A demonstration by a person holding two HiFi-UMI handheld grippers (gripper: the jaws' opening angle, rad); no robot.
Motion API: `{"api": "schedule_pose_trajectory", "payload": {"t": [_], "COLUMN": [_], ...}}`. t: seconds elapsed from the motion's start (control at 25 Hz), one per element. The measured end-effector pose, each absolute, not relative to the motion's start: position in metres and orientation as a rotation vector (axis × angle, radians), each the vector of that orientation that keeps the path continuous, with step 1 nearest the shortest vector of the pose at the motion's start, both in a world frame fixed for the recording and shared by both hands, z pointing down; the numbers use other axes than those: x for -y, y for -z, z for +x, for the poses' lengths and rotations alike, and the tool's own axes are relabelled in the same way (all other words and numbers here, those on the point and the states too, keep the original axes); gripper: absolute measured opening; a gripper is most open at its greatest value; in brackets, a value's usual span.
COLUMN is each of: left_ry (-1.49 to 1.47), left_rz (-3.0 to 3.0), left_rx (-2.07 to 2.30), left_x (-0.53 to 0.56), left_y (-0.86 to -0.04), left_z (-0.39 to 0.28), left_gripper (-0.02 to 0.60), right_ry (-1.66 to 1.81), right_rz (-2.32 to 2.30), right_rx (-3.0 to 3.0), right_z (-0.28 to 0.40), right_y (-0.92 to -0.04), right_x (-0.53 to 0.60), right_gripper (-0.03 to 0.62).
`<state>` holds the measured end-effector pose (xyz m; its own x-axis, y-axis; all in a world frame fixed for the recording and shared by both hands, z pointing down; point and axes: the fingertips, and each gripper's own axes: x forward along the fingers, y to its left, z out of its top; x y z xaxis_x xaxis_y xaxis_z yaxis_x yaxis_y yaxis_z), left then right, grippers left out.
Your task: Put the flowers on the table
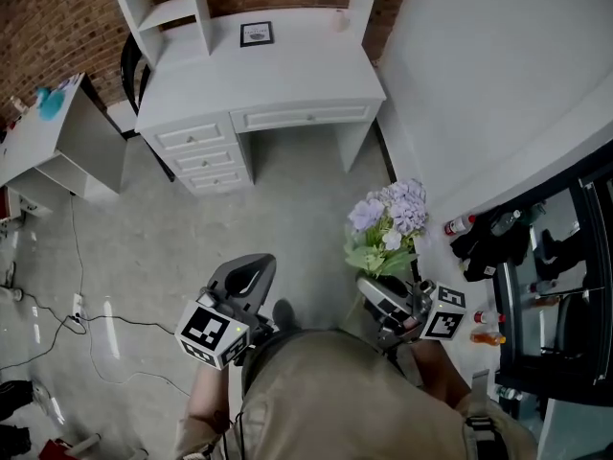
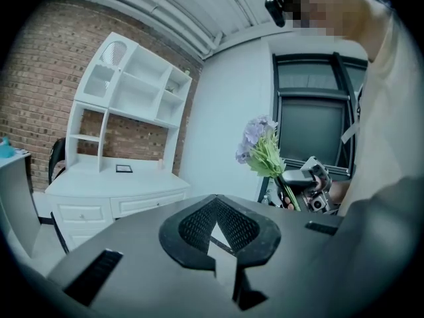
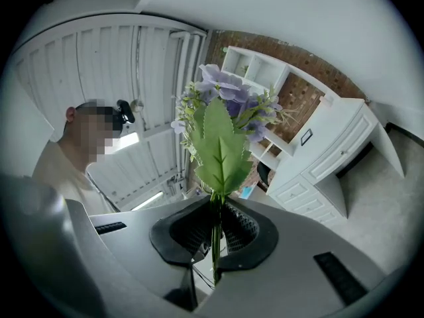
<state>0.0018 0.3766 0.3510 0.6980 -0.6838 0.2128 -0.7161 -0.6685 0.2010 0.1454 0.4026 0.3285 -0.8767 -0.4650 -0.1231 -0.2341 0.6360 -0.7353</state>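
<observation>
A bunch of pale purple flowers with green leaves stands upright by my right side. My right gripper is shut on its thin green stems, which run down between the jaws in the right gripper view, with a big leaf and the blooms above. The left gripper view shows the flowers and the right gripper off to the right. My left gripper hangs over the floor, shut, with nothing between its tips. The white desk with a hutch stands ahead, some way from both grippers.
A small framed picture lies on the desk top. A black chair and a grey side table stand left of the desk. Cables trail on the floor at left. A black rack with bottles stands at right.
</observation>
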Motion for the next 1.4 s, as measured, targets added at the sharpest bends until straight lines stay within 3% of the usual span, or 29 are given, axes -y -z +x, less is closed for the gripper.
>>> {"api": "schedule_pose_trajectory", "payload": {"t": [0.68,1.4], "left_ry": [-0.090,-0.096], "left_rz": [2.585,2.508], "left_rx": [1.176,1.308], "left_x": [-0.346,-0.294], "left_y": [-0.356,-0.354], "left_z": [-0.078,-0.075], "left_gripper": [0.011,0.011], "right_ry": [1.061,1.070], "right_rz": [-0.576,-0.456], "right_rx": [-2.650,-2.749], "right_z": [0.080,0.079], "right_y": [-0.327,-0.337], "right_x": [-0.356,-0.276], "right_gripper": [0.044,0.044]}}
